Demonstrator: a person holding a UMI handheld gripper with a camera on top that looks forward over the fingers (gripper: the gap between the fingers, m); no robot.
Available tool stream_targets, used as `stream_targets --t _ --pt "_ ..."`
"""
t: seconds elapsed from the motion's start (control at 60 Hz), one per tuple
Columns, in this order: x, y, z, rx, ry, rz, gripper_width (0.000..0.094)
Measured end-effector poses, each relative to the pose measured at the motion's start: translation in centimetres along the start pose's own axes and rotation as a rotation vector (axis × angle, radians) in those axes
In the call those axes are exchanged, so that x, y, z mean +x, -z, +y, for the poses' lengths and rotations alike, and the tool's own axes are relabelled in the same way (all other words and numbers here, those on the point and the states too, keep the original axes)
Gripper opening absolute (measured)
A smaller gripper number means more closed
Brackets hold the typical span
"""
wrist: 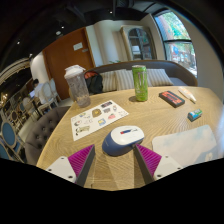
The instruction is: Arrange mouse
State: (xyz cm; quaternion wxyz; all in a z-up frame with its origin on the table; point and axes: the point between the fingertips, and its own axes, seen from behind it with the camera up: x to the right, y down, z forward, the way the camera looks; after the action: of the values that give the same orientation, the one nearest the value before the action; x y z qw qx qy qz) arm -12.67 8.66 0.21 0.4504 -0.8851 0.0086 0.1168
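A white and blue computer mouse [126, 137] lies on the wooden table [160, 120], just ahead of my fingertips and partly between them. My gripper [114, 160] is open, with the magenta pads [80, 160] standing wide on either side. Neither finger touches the mouse. The mouse rests on the table on its own.
A printed sheet [98, 117] lies ahead to the left. A clear jar [77, 86] and a green bottle [140, 83] stand farther back. A dark device [172, 98] and a small teal item [194, 115] lie to the right. A white cloth [190, 148] covers the near right corner. Chairs stand left.
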Motion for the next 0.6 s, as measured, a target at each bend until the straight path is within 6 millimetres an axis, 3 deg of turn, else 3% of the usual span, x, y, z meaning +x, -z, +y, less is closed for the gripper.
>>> stream_targets --t 0.433,0.533,0.6 --pt "0.9 -4.3 -2.7 -0.015 -0.032 0.097 0.0816" --pt "1.4 -4.9 -3.1 -0.005 -0.041 0.137 0.0781" --pt "2.0 -5.2 -3.1 -0.009 -0.023 0.174 0.0708"
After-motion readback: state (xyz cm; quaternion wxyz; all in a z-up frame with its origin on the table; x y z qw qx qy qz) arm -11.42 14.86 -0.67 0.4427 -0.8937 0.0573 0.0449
